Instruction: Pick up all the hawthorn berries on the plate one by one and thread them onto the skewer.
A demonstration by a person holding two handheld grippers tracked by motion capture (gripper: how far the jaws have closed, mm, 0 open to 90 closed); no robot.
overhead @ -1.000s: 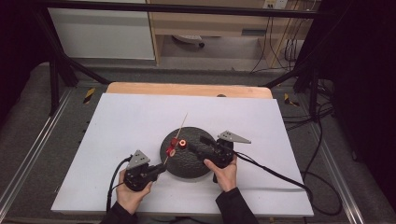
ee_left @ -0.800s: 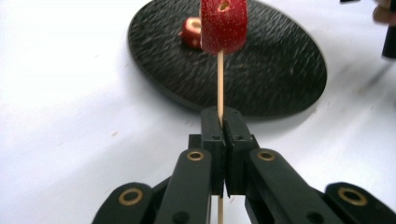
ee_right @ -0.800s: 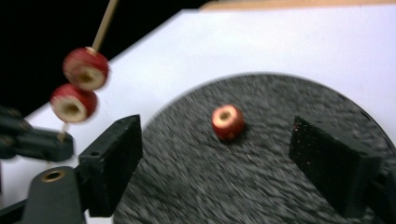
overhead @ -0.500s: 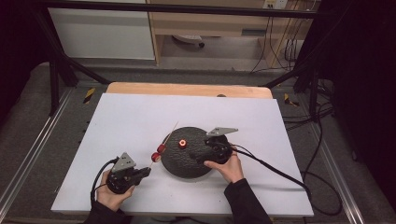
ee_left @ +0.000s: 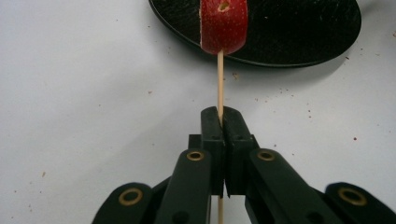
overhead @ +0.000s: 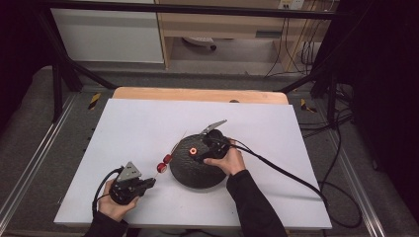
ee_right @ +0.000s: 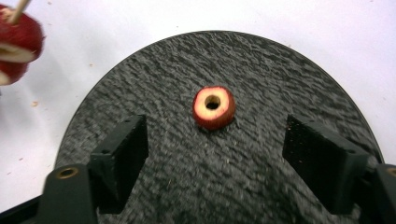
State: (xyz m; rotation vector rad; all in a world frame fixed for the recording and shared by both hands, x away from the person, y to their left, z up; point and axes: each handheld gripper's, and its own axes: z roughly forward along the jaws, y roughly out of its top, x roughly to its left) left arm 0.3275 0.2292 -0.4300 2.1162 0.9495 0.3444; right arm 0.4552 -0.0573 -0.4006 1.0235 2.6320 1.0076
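My left gripper [overhead: 148, 182] [ee_left: 219, 122] is shut on a thin wooden skewer [ee_left: 219, 79] near the table's front left. Two red apple pieces [overhead: 164, 164] [ee_left: 223, 24] are threaded on the skewer beside the rim of a round black plate [overhead: 197, 173] [ee_left: 299, 32] [ee_right: 154, 93]. One red apple ring [overhead: 193, 150] [ee_right: 213, 106] with a hole through its middle lies flat on the plate. My right gripper [overhead: 203, 153] [ee_right: 222, 154] hovers over the plate, open. Its jaws have just been closing. The ring lies just ahead of its pads [ee_right: 123, 149], not between them.
The plate stands on a white board [overhead: 138, 123] over a wooden table [overhead: 197, 94]. The right gripper's cable [overhead: 296, 177] trails off to the right across the board. Small crumbs dot the white surface near the plate. A black frame and cabinets stand beyond the table.
My left gripper has drawn left with the skewer, which now points low across the board instead of up over the plate. The right gripper has moved left and farther out over the plate.
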